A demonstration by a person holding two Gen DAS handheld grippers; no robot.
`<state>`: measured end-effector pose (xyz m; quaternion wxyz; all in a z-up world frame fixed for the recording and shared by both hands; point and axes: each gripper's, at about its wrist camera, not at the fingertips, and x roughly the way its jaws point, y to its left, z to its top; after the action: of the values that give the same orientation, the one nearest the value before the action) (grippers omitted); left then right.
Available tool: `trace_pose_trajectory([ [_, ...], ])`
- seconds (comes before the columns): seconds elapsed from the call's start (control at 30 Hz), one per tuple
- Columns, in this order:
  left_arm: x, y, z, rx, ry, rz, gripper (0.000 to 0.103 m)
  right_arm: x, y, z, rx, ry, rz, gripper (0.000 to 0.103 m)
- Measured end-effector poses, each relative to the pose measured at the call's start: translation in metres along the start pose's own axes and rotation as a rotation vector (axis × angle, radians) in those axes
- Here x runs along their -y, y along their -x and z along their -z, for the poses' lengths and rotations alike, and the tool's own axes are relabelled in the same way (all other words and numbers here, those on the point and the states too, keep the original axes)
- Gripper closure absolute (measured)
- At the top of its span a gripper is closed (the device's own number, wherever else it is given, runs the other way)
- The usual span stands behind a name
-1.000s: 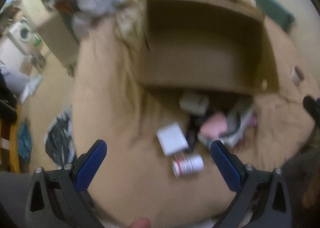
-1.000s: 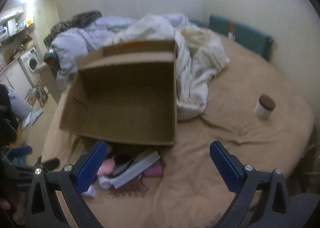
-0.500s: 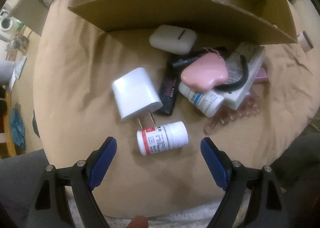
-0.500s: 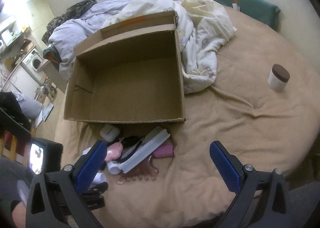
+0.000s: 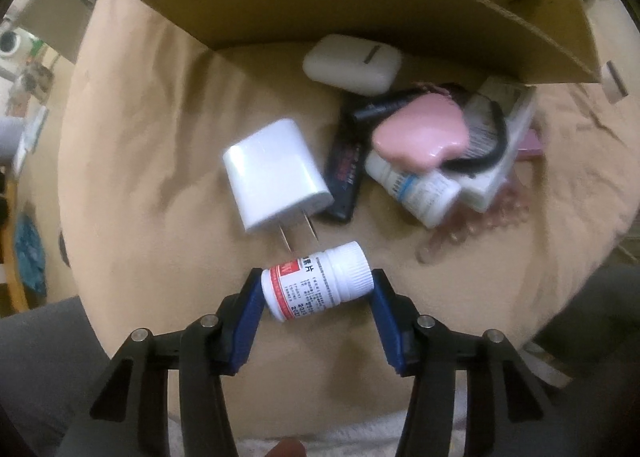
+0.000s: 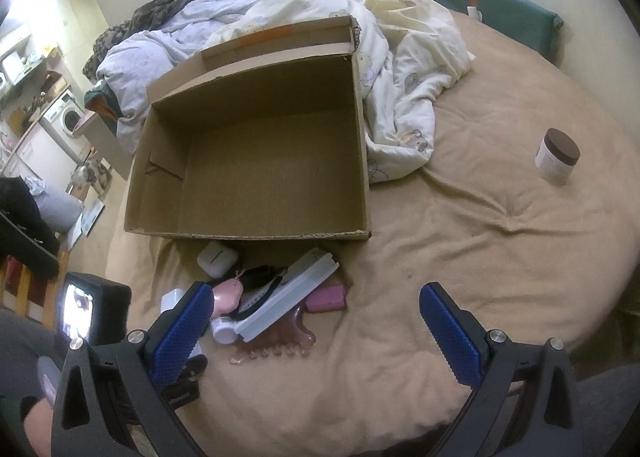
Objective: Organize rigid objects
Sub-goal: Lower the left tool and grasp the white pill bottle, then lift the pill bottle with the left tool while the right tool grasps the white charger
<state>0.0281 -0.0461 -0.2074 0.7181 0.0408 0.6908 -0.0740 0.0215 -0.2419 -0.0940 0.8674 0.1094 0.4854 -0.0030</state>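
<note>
A white pill bottle (image 5: 316,285) with a red-banded label lies on its side on the tan bedspread (image 5: 140,177). My left gripper (image 5: 316,285) points straight down over it. Its jaws are closing, and the blue pads (image 5: 250,309) touch the bottle's base and cap. Just beyond lie a white plug charger (image 5: 276,173), a white earbud case (image 5: 352,63), a pink heart-shaped case (image 5: 420,133) and a second white bottle (image 5: 416,189). The open cardboard box (image 6: 248,235) stands empty behind the pile. My right gripper (image 6: 316,293) hovers open above the pile's right side, holding nothing.
A brown-lidded jar (image 6: 557,155) stands alone at the right of the bed. A crumpled duvet (image 6: 400,57) lies against the box's right and far sides. A pink block (image 6: 326,299), a white flat box (image 6: 288,305) and a clear comb-like piece (image 6: 276,345) belong to the pile.
My left gripper dropped down over the pile and its jaws narrowed from wide open until they met the pill bottle's ends. The right gripper's view tilted down a little.
</note>
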Motion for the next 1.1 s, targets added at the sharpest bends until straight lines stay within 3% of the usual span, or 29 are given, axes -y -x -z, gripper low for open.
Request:
trace_pose_trajectory([
  [0.23,-0.007,0.056,0.012,0.059,-0.032,-0.027,0.055,0.001,0.001,0.001,0.006,-0.004,0.001,0.000],
  [0.6,-0.046,0.164,-0.045,0.339,0.035,-0.054,0.055,-0.001,-0.003,0.004,-0.003,0.020,0.011,0.000],
  [0.87,-0.059,0.162,-0.075,0.407,0.060,-0.049,0.055,-0.007,-0.011,0.006,-0.026,0.050,0.033,0.000],
  [0.97,-0.059,0.152,-0.078,0.425,0.058,-0.062,0.056,-0.010,-0.014,0.005,-0.051,0.054,-0.029,0.000],
  [1.1,-0.064,0.145,-0.075,0.399,0.088,-0.002,0.056,-0.023,-0.017,0.005,-0.103,0.070,-0.159,0.000],
])
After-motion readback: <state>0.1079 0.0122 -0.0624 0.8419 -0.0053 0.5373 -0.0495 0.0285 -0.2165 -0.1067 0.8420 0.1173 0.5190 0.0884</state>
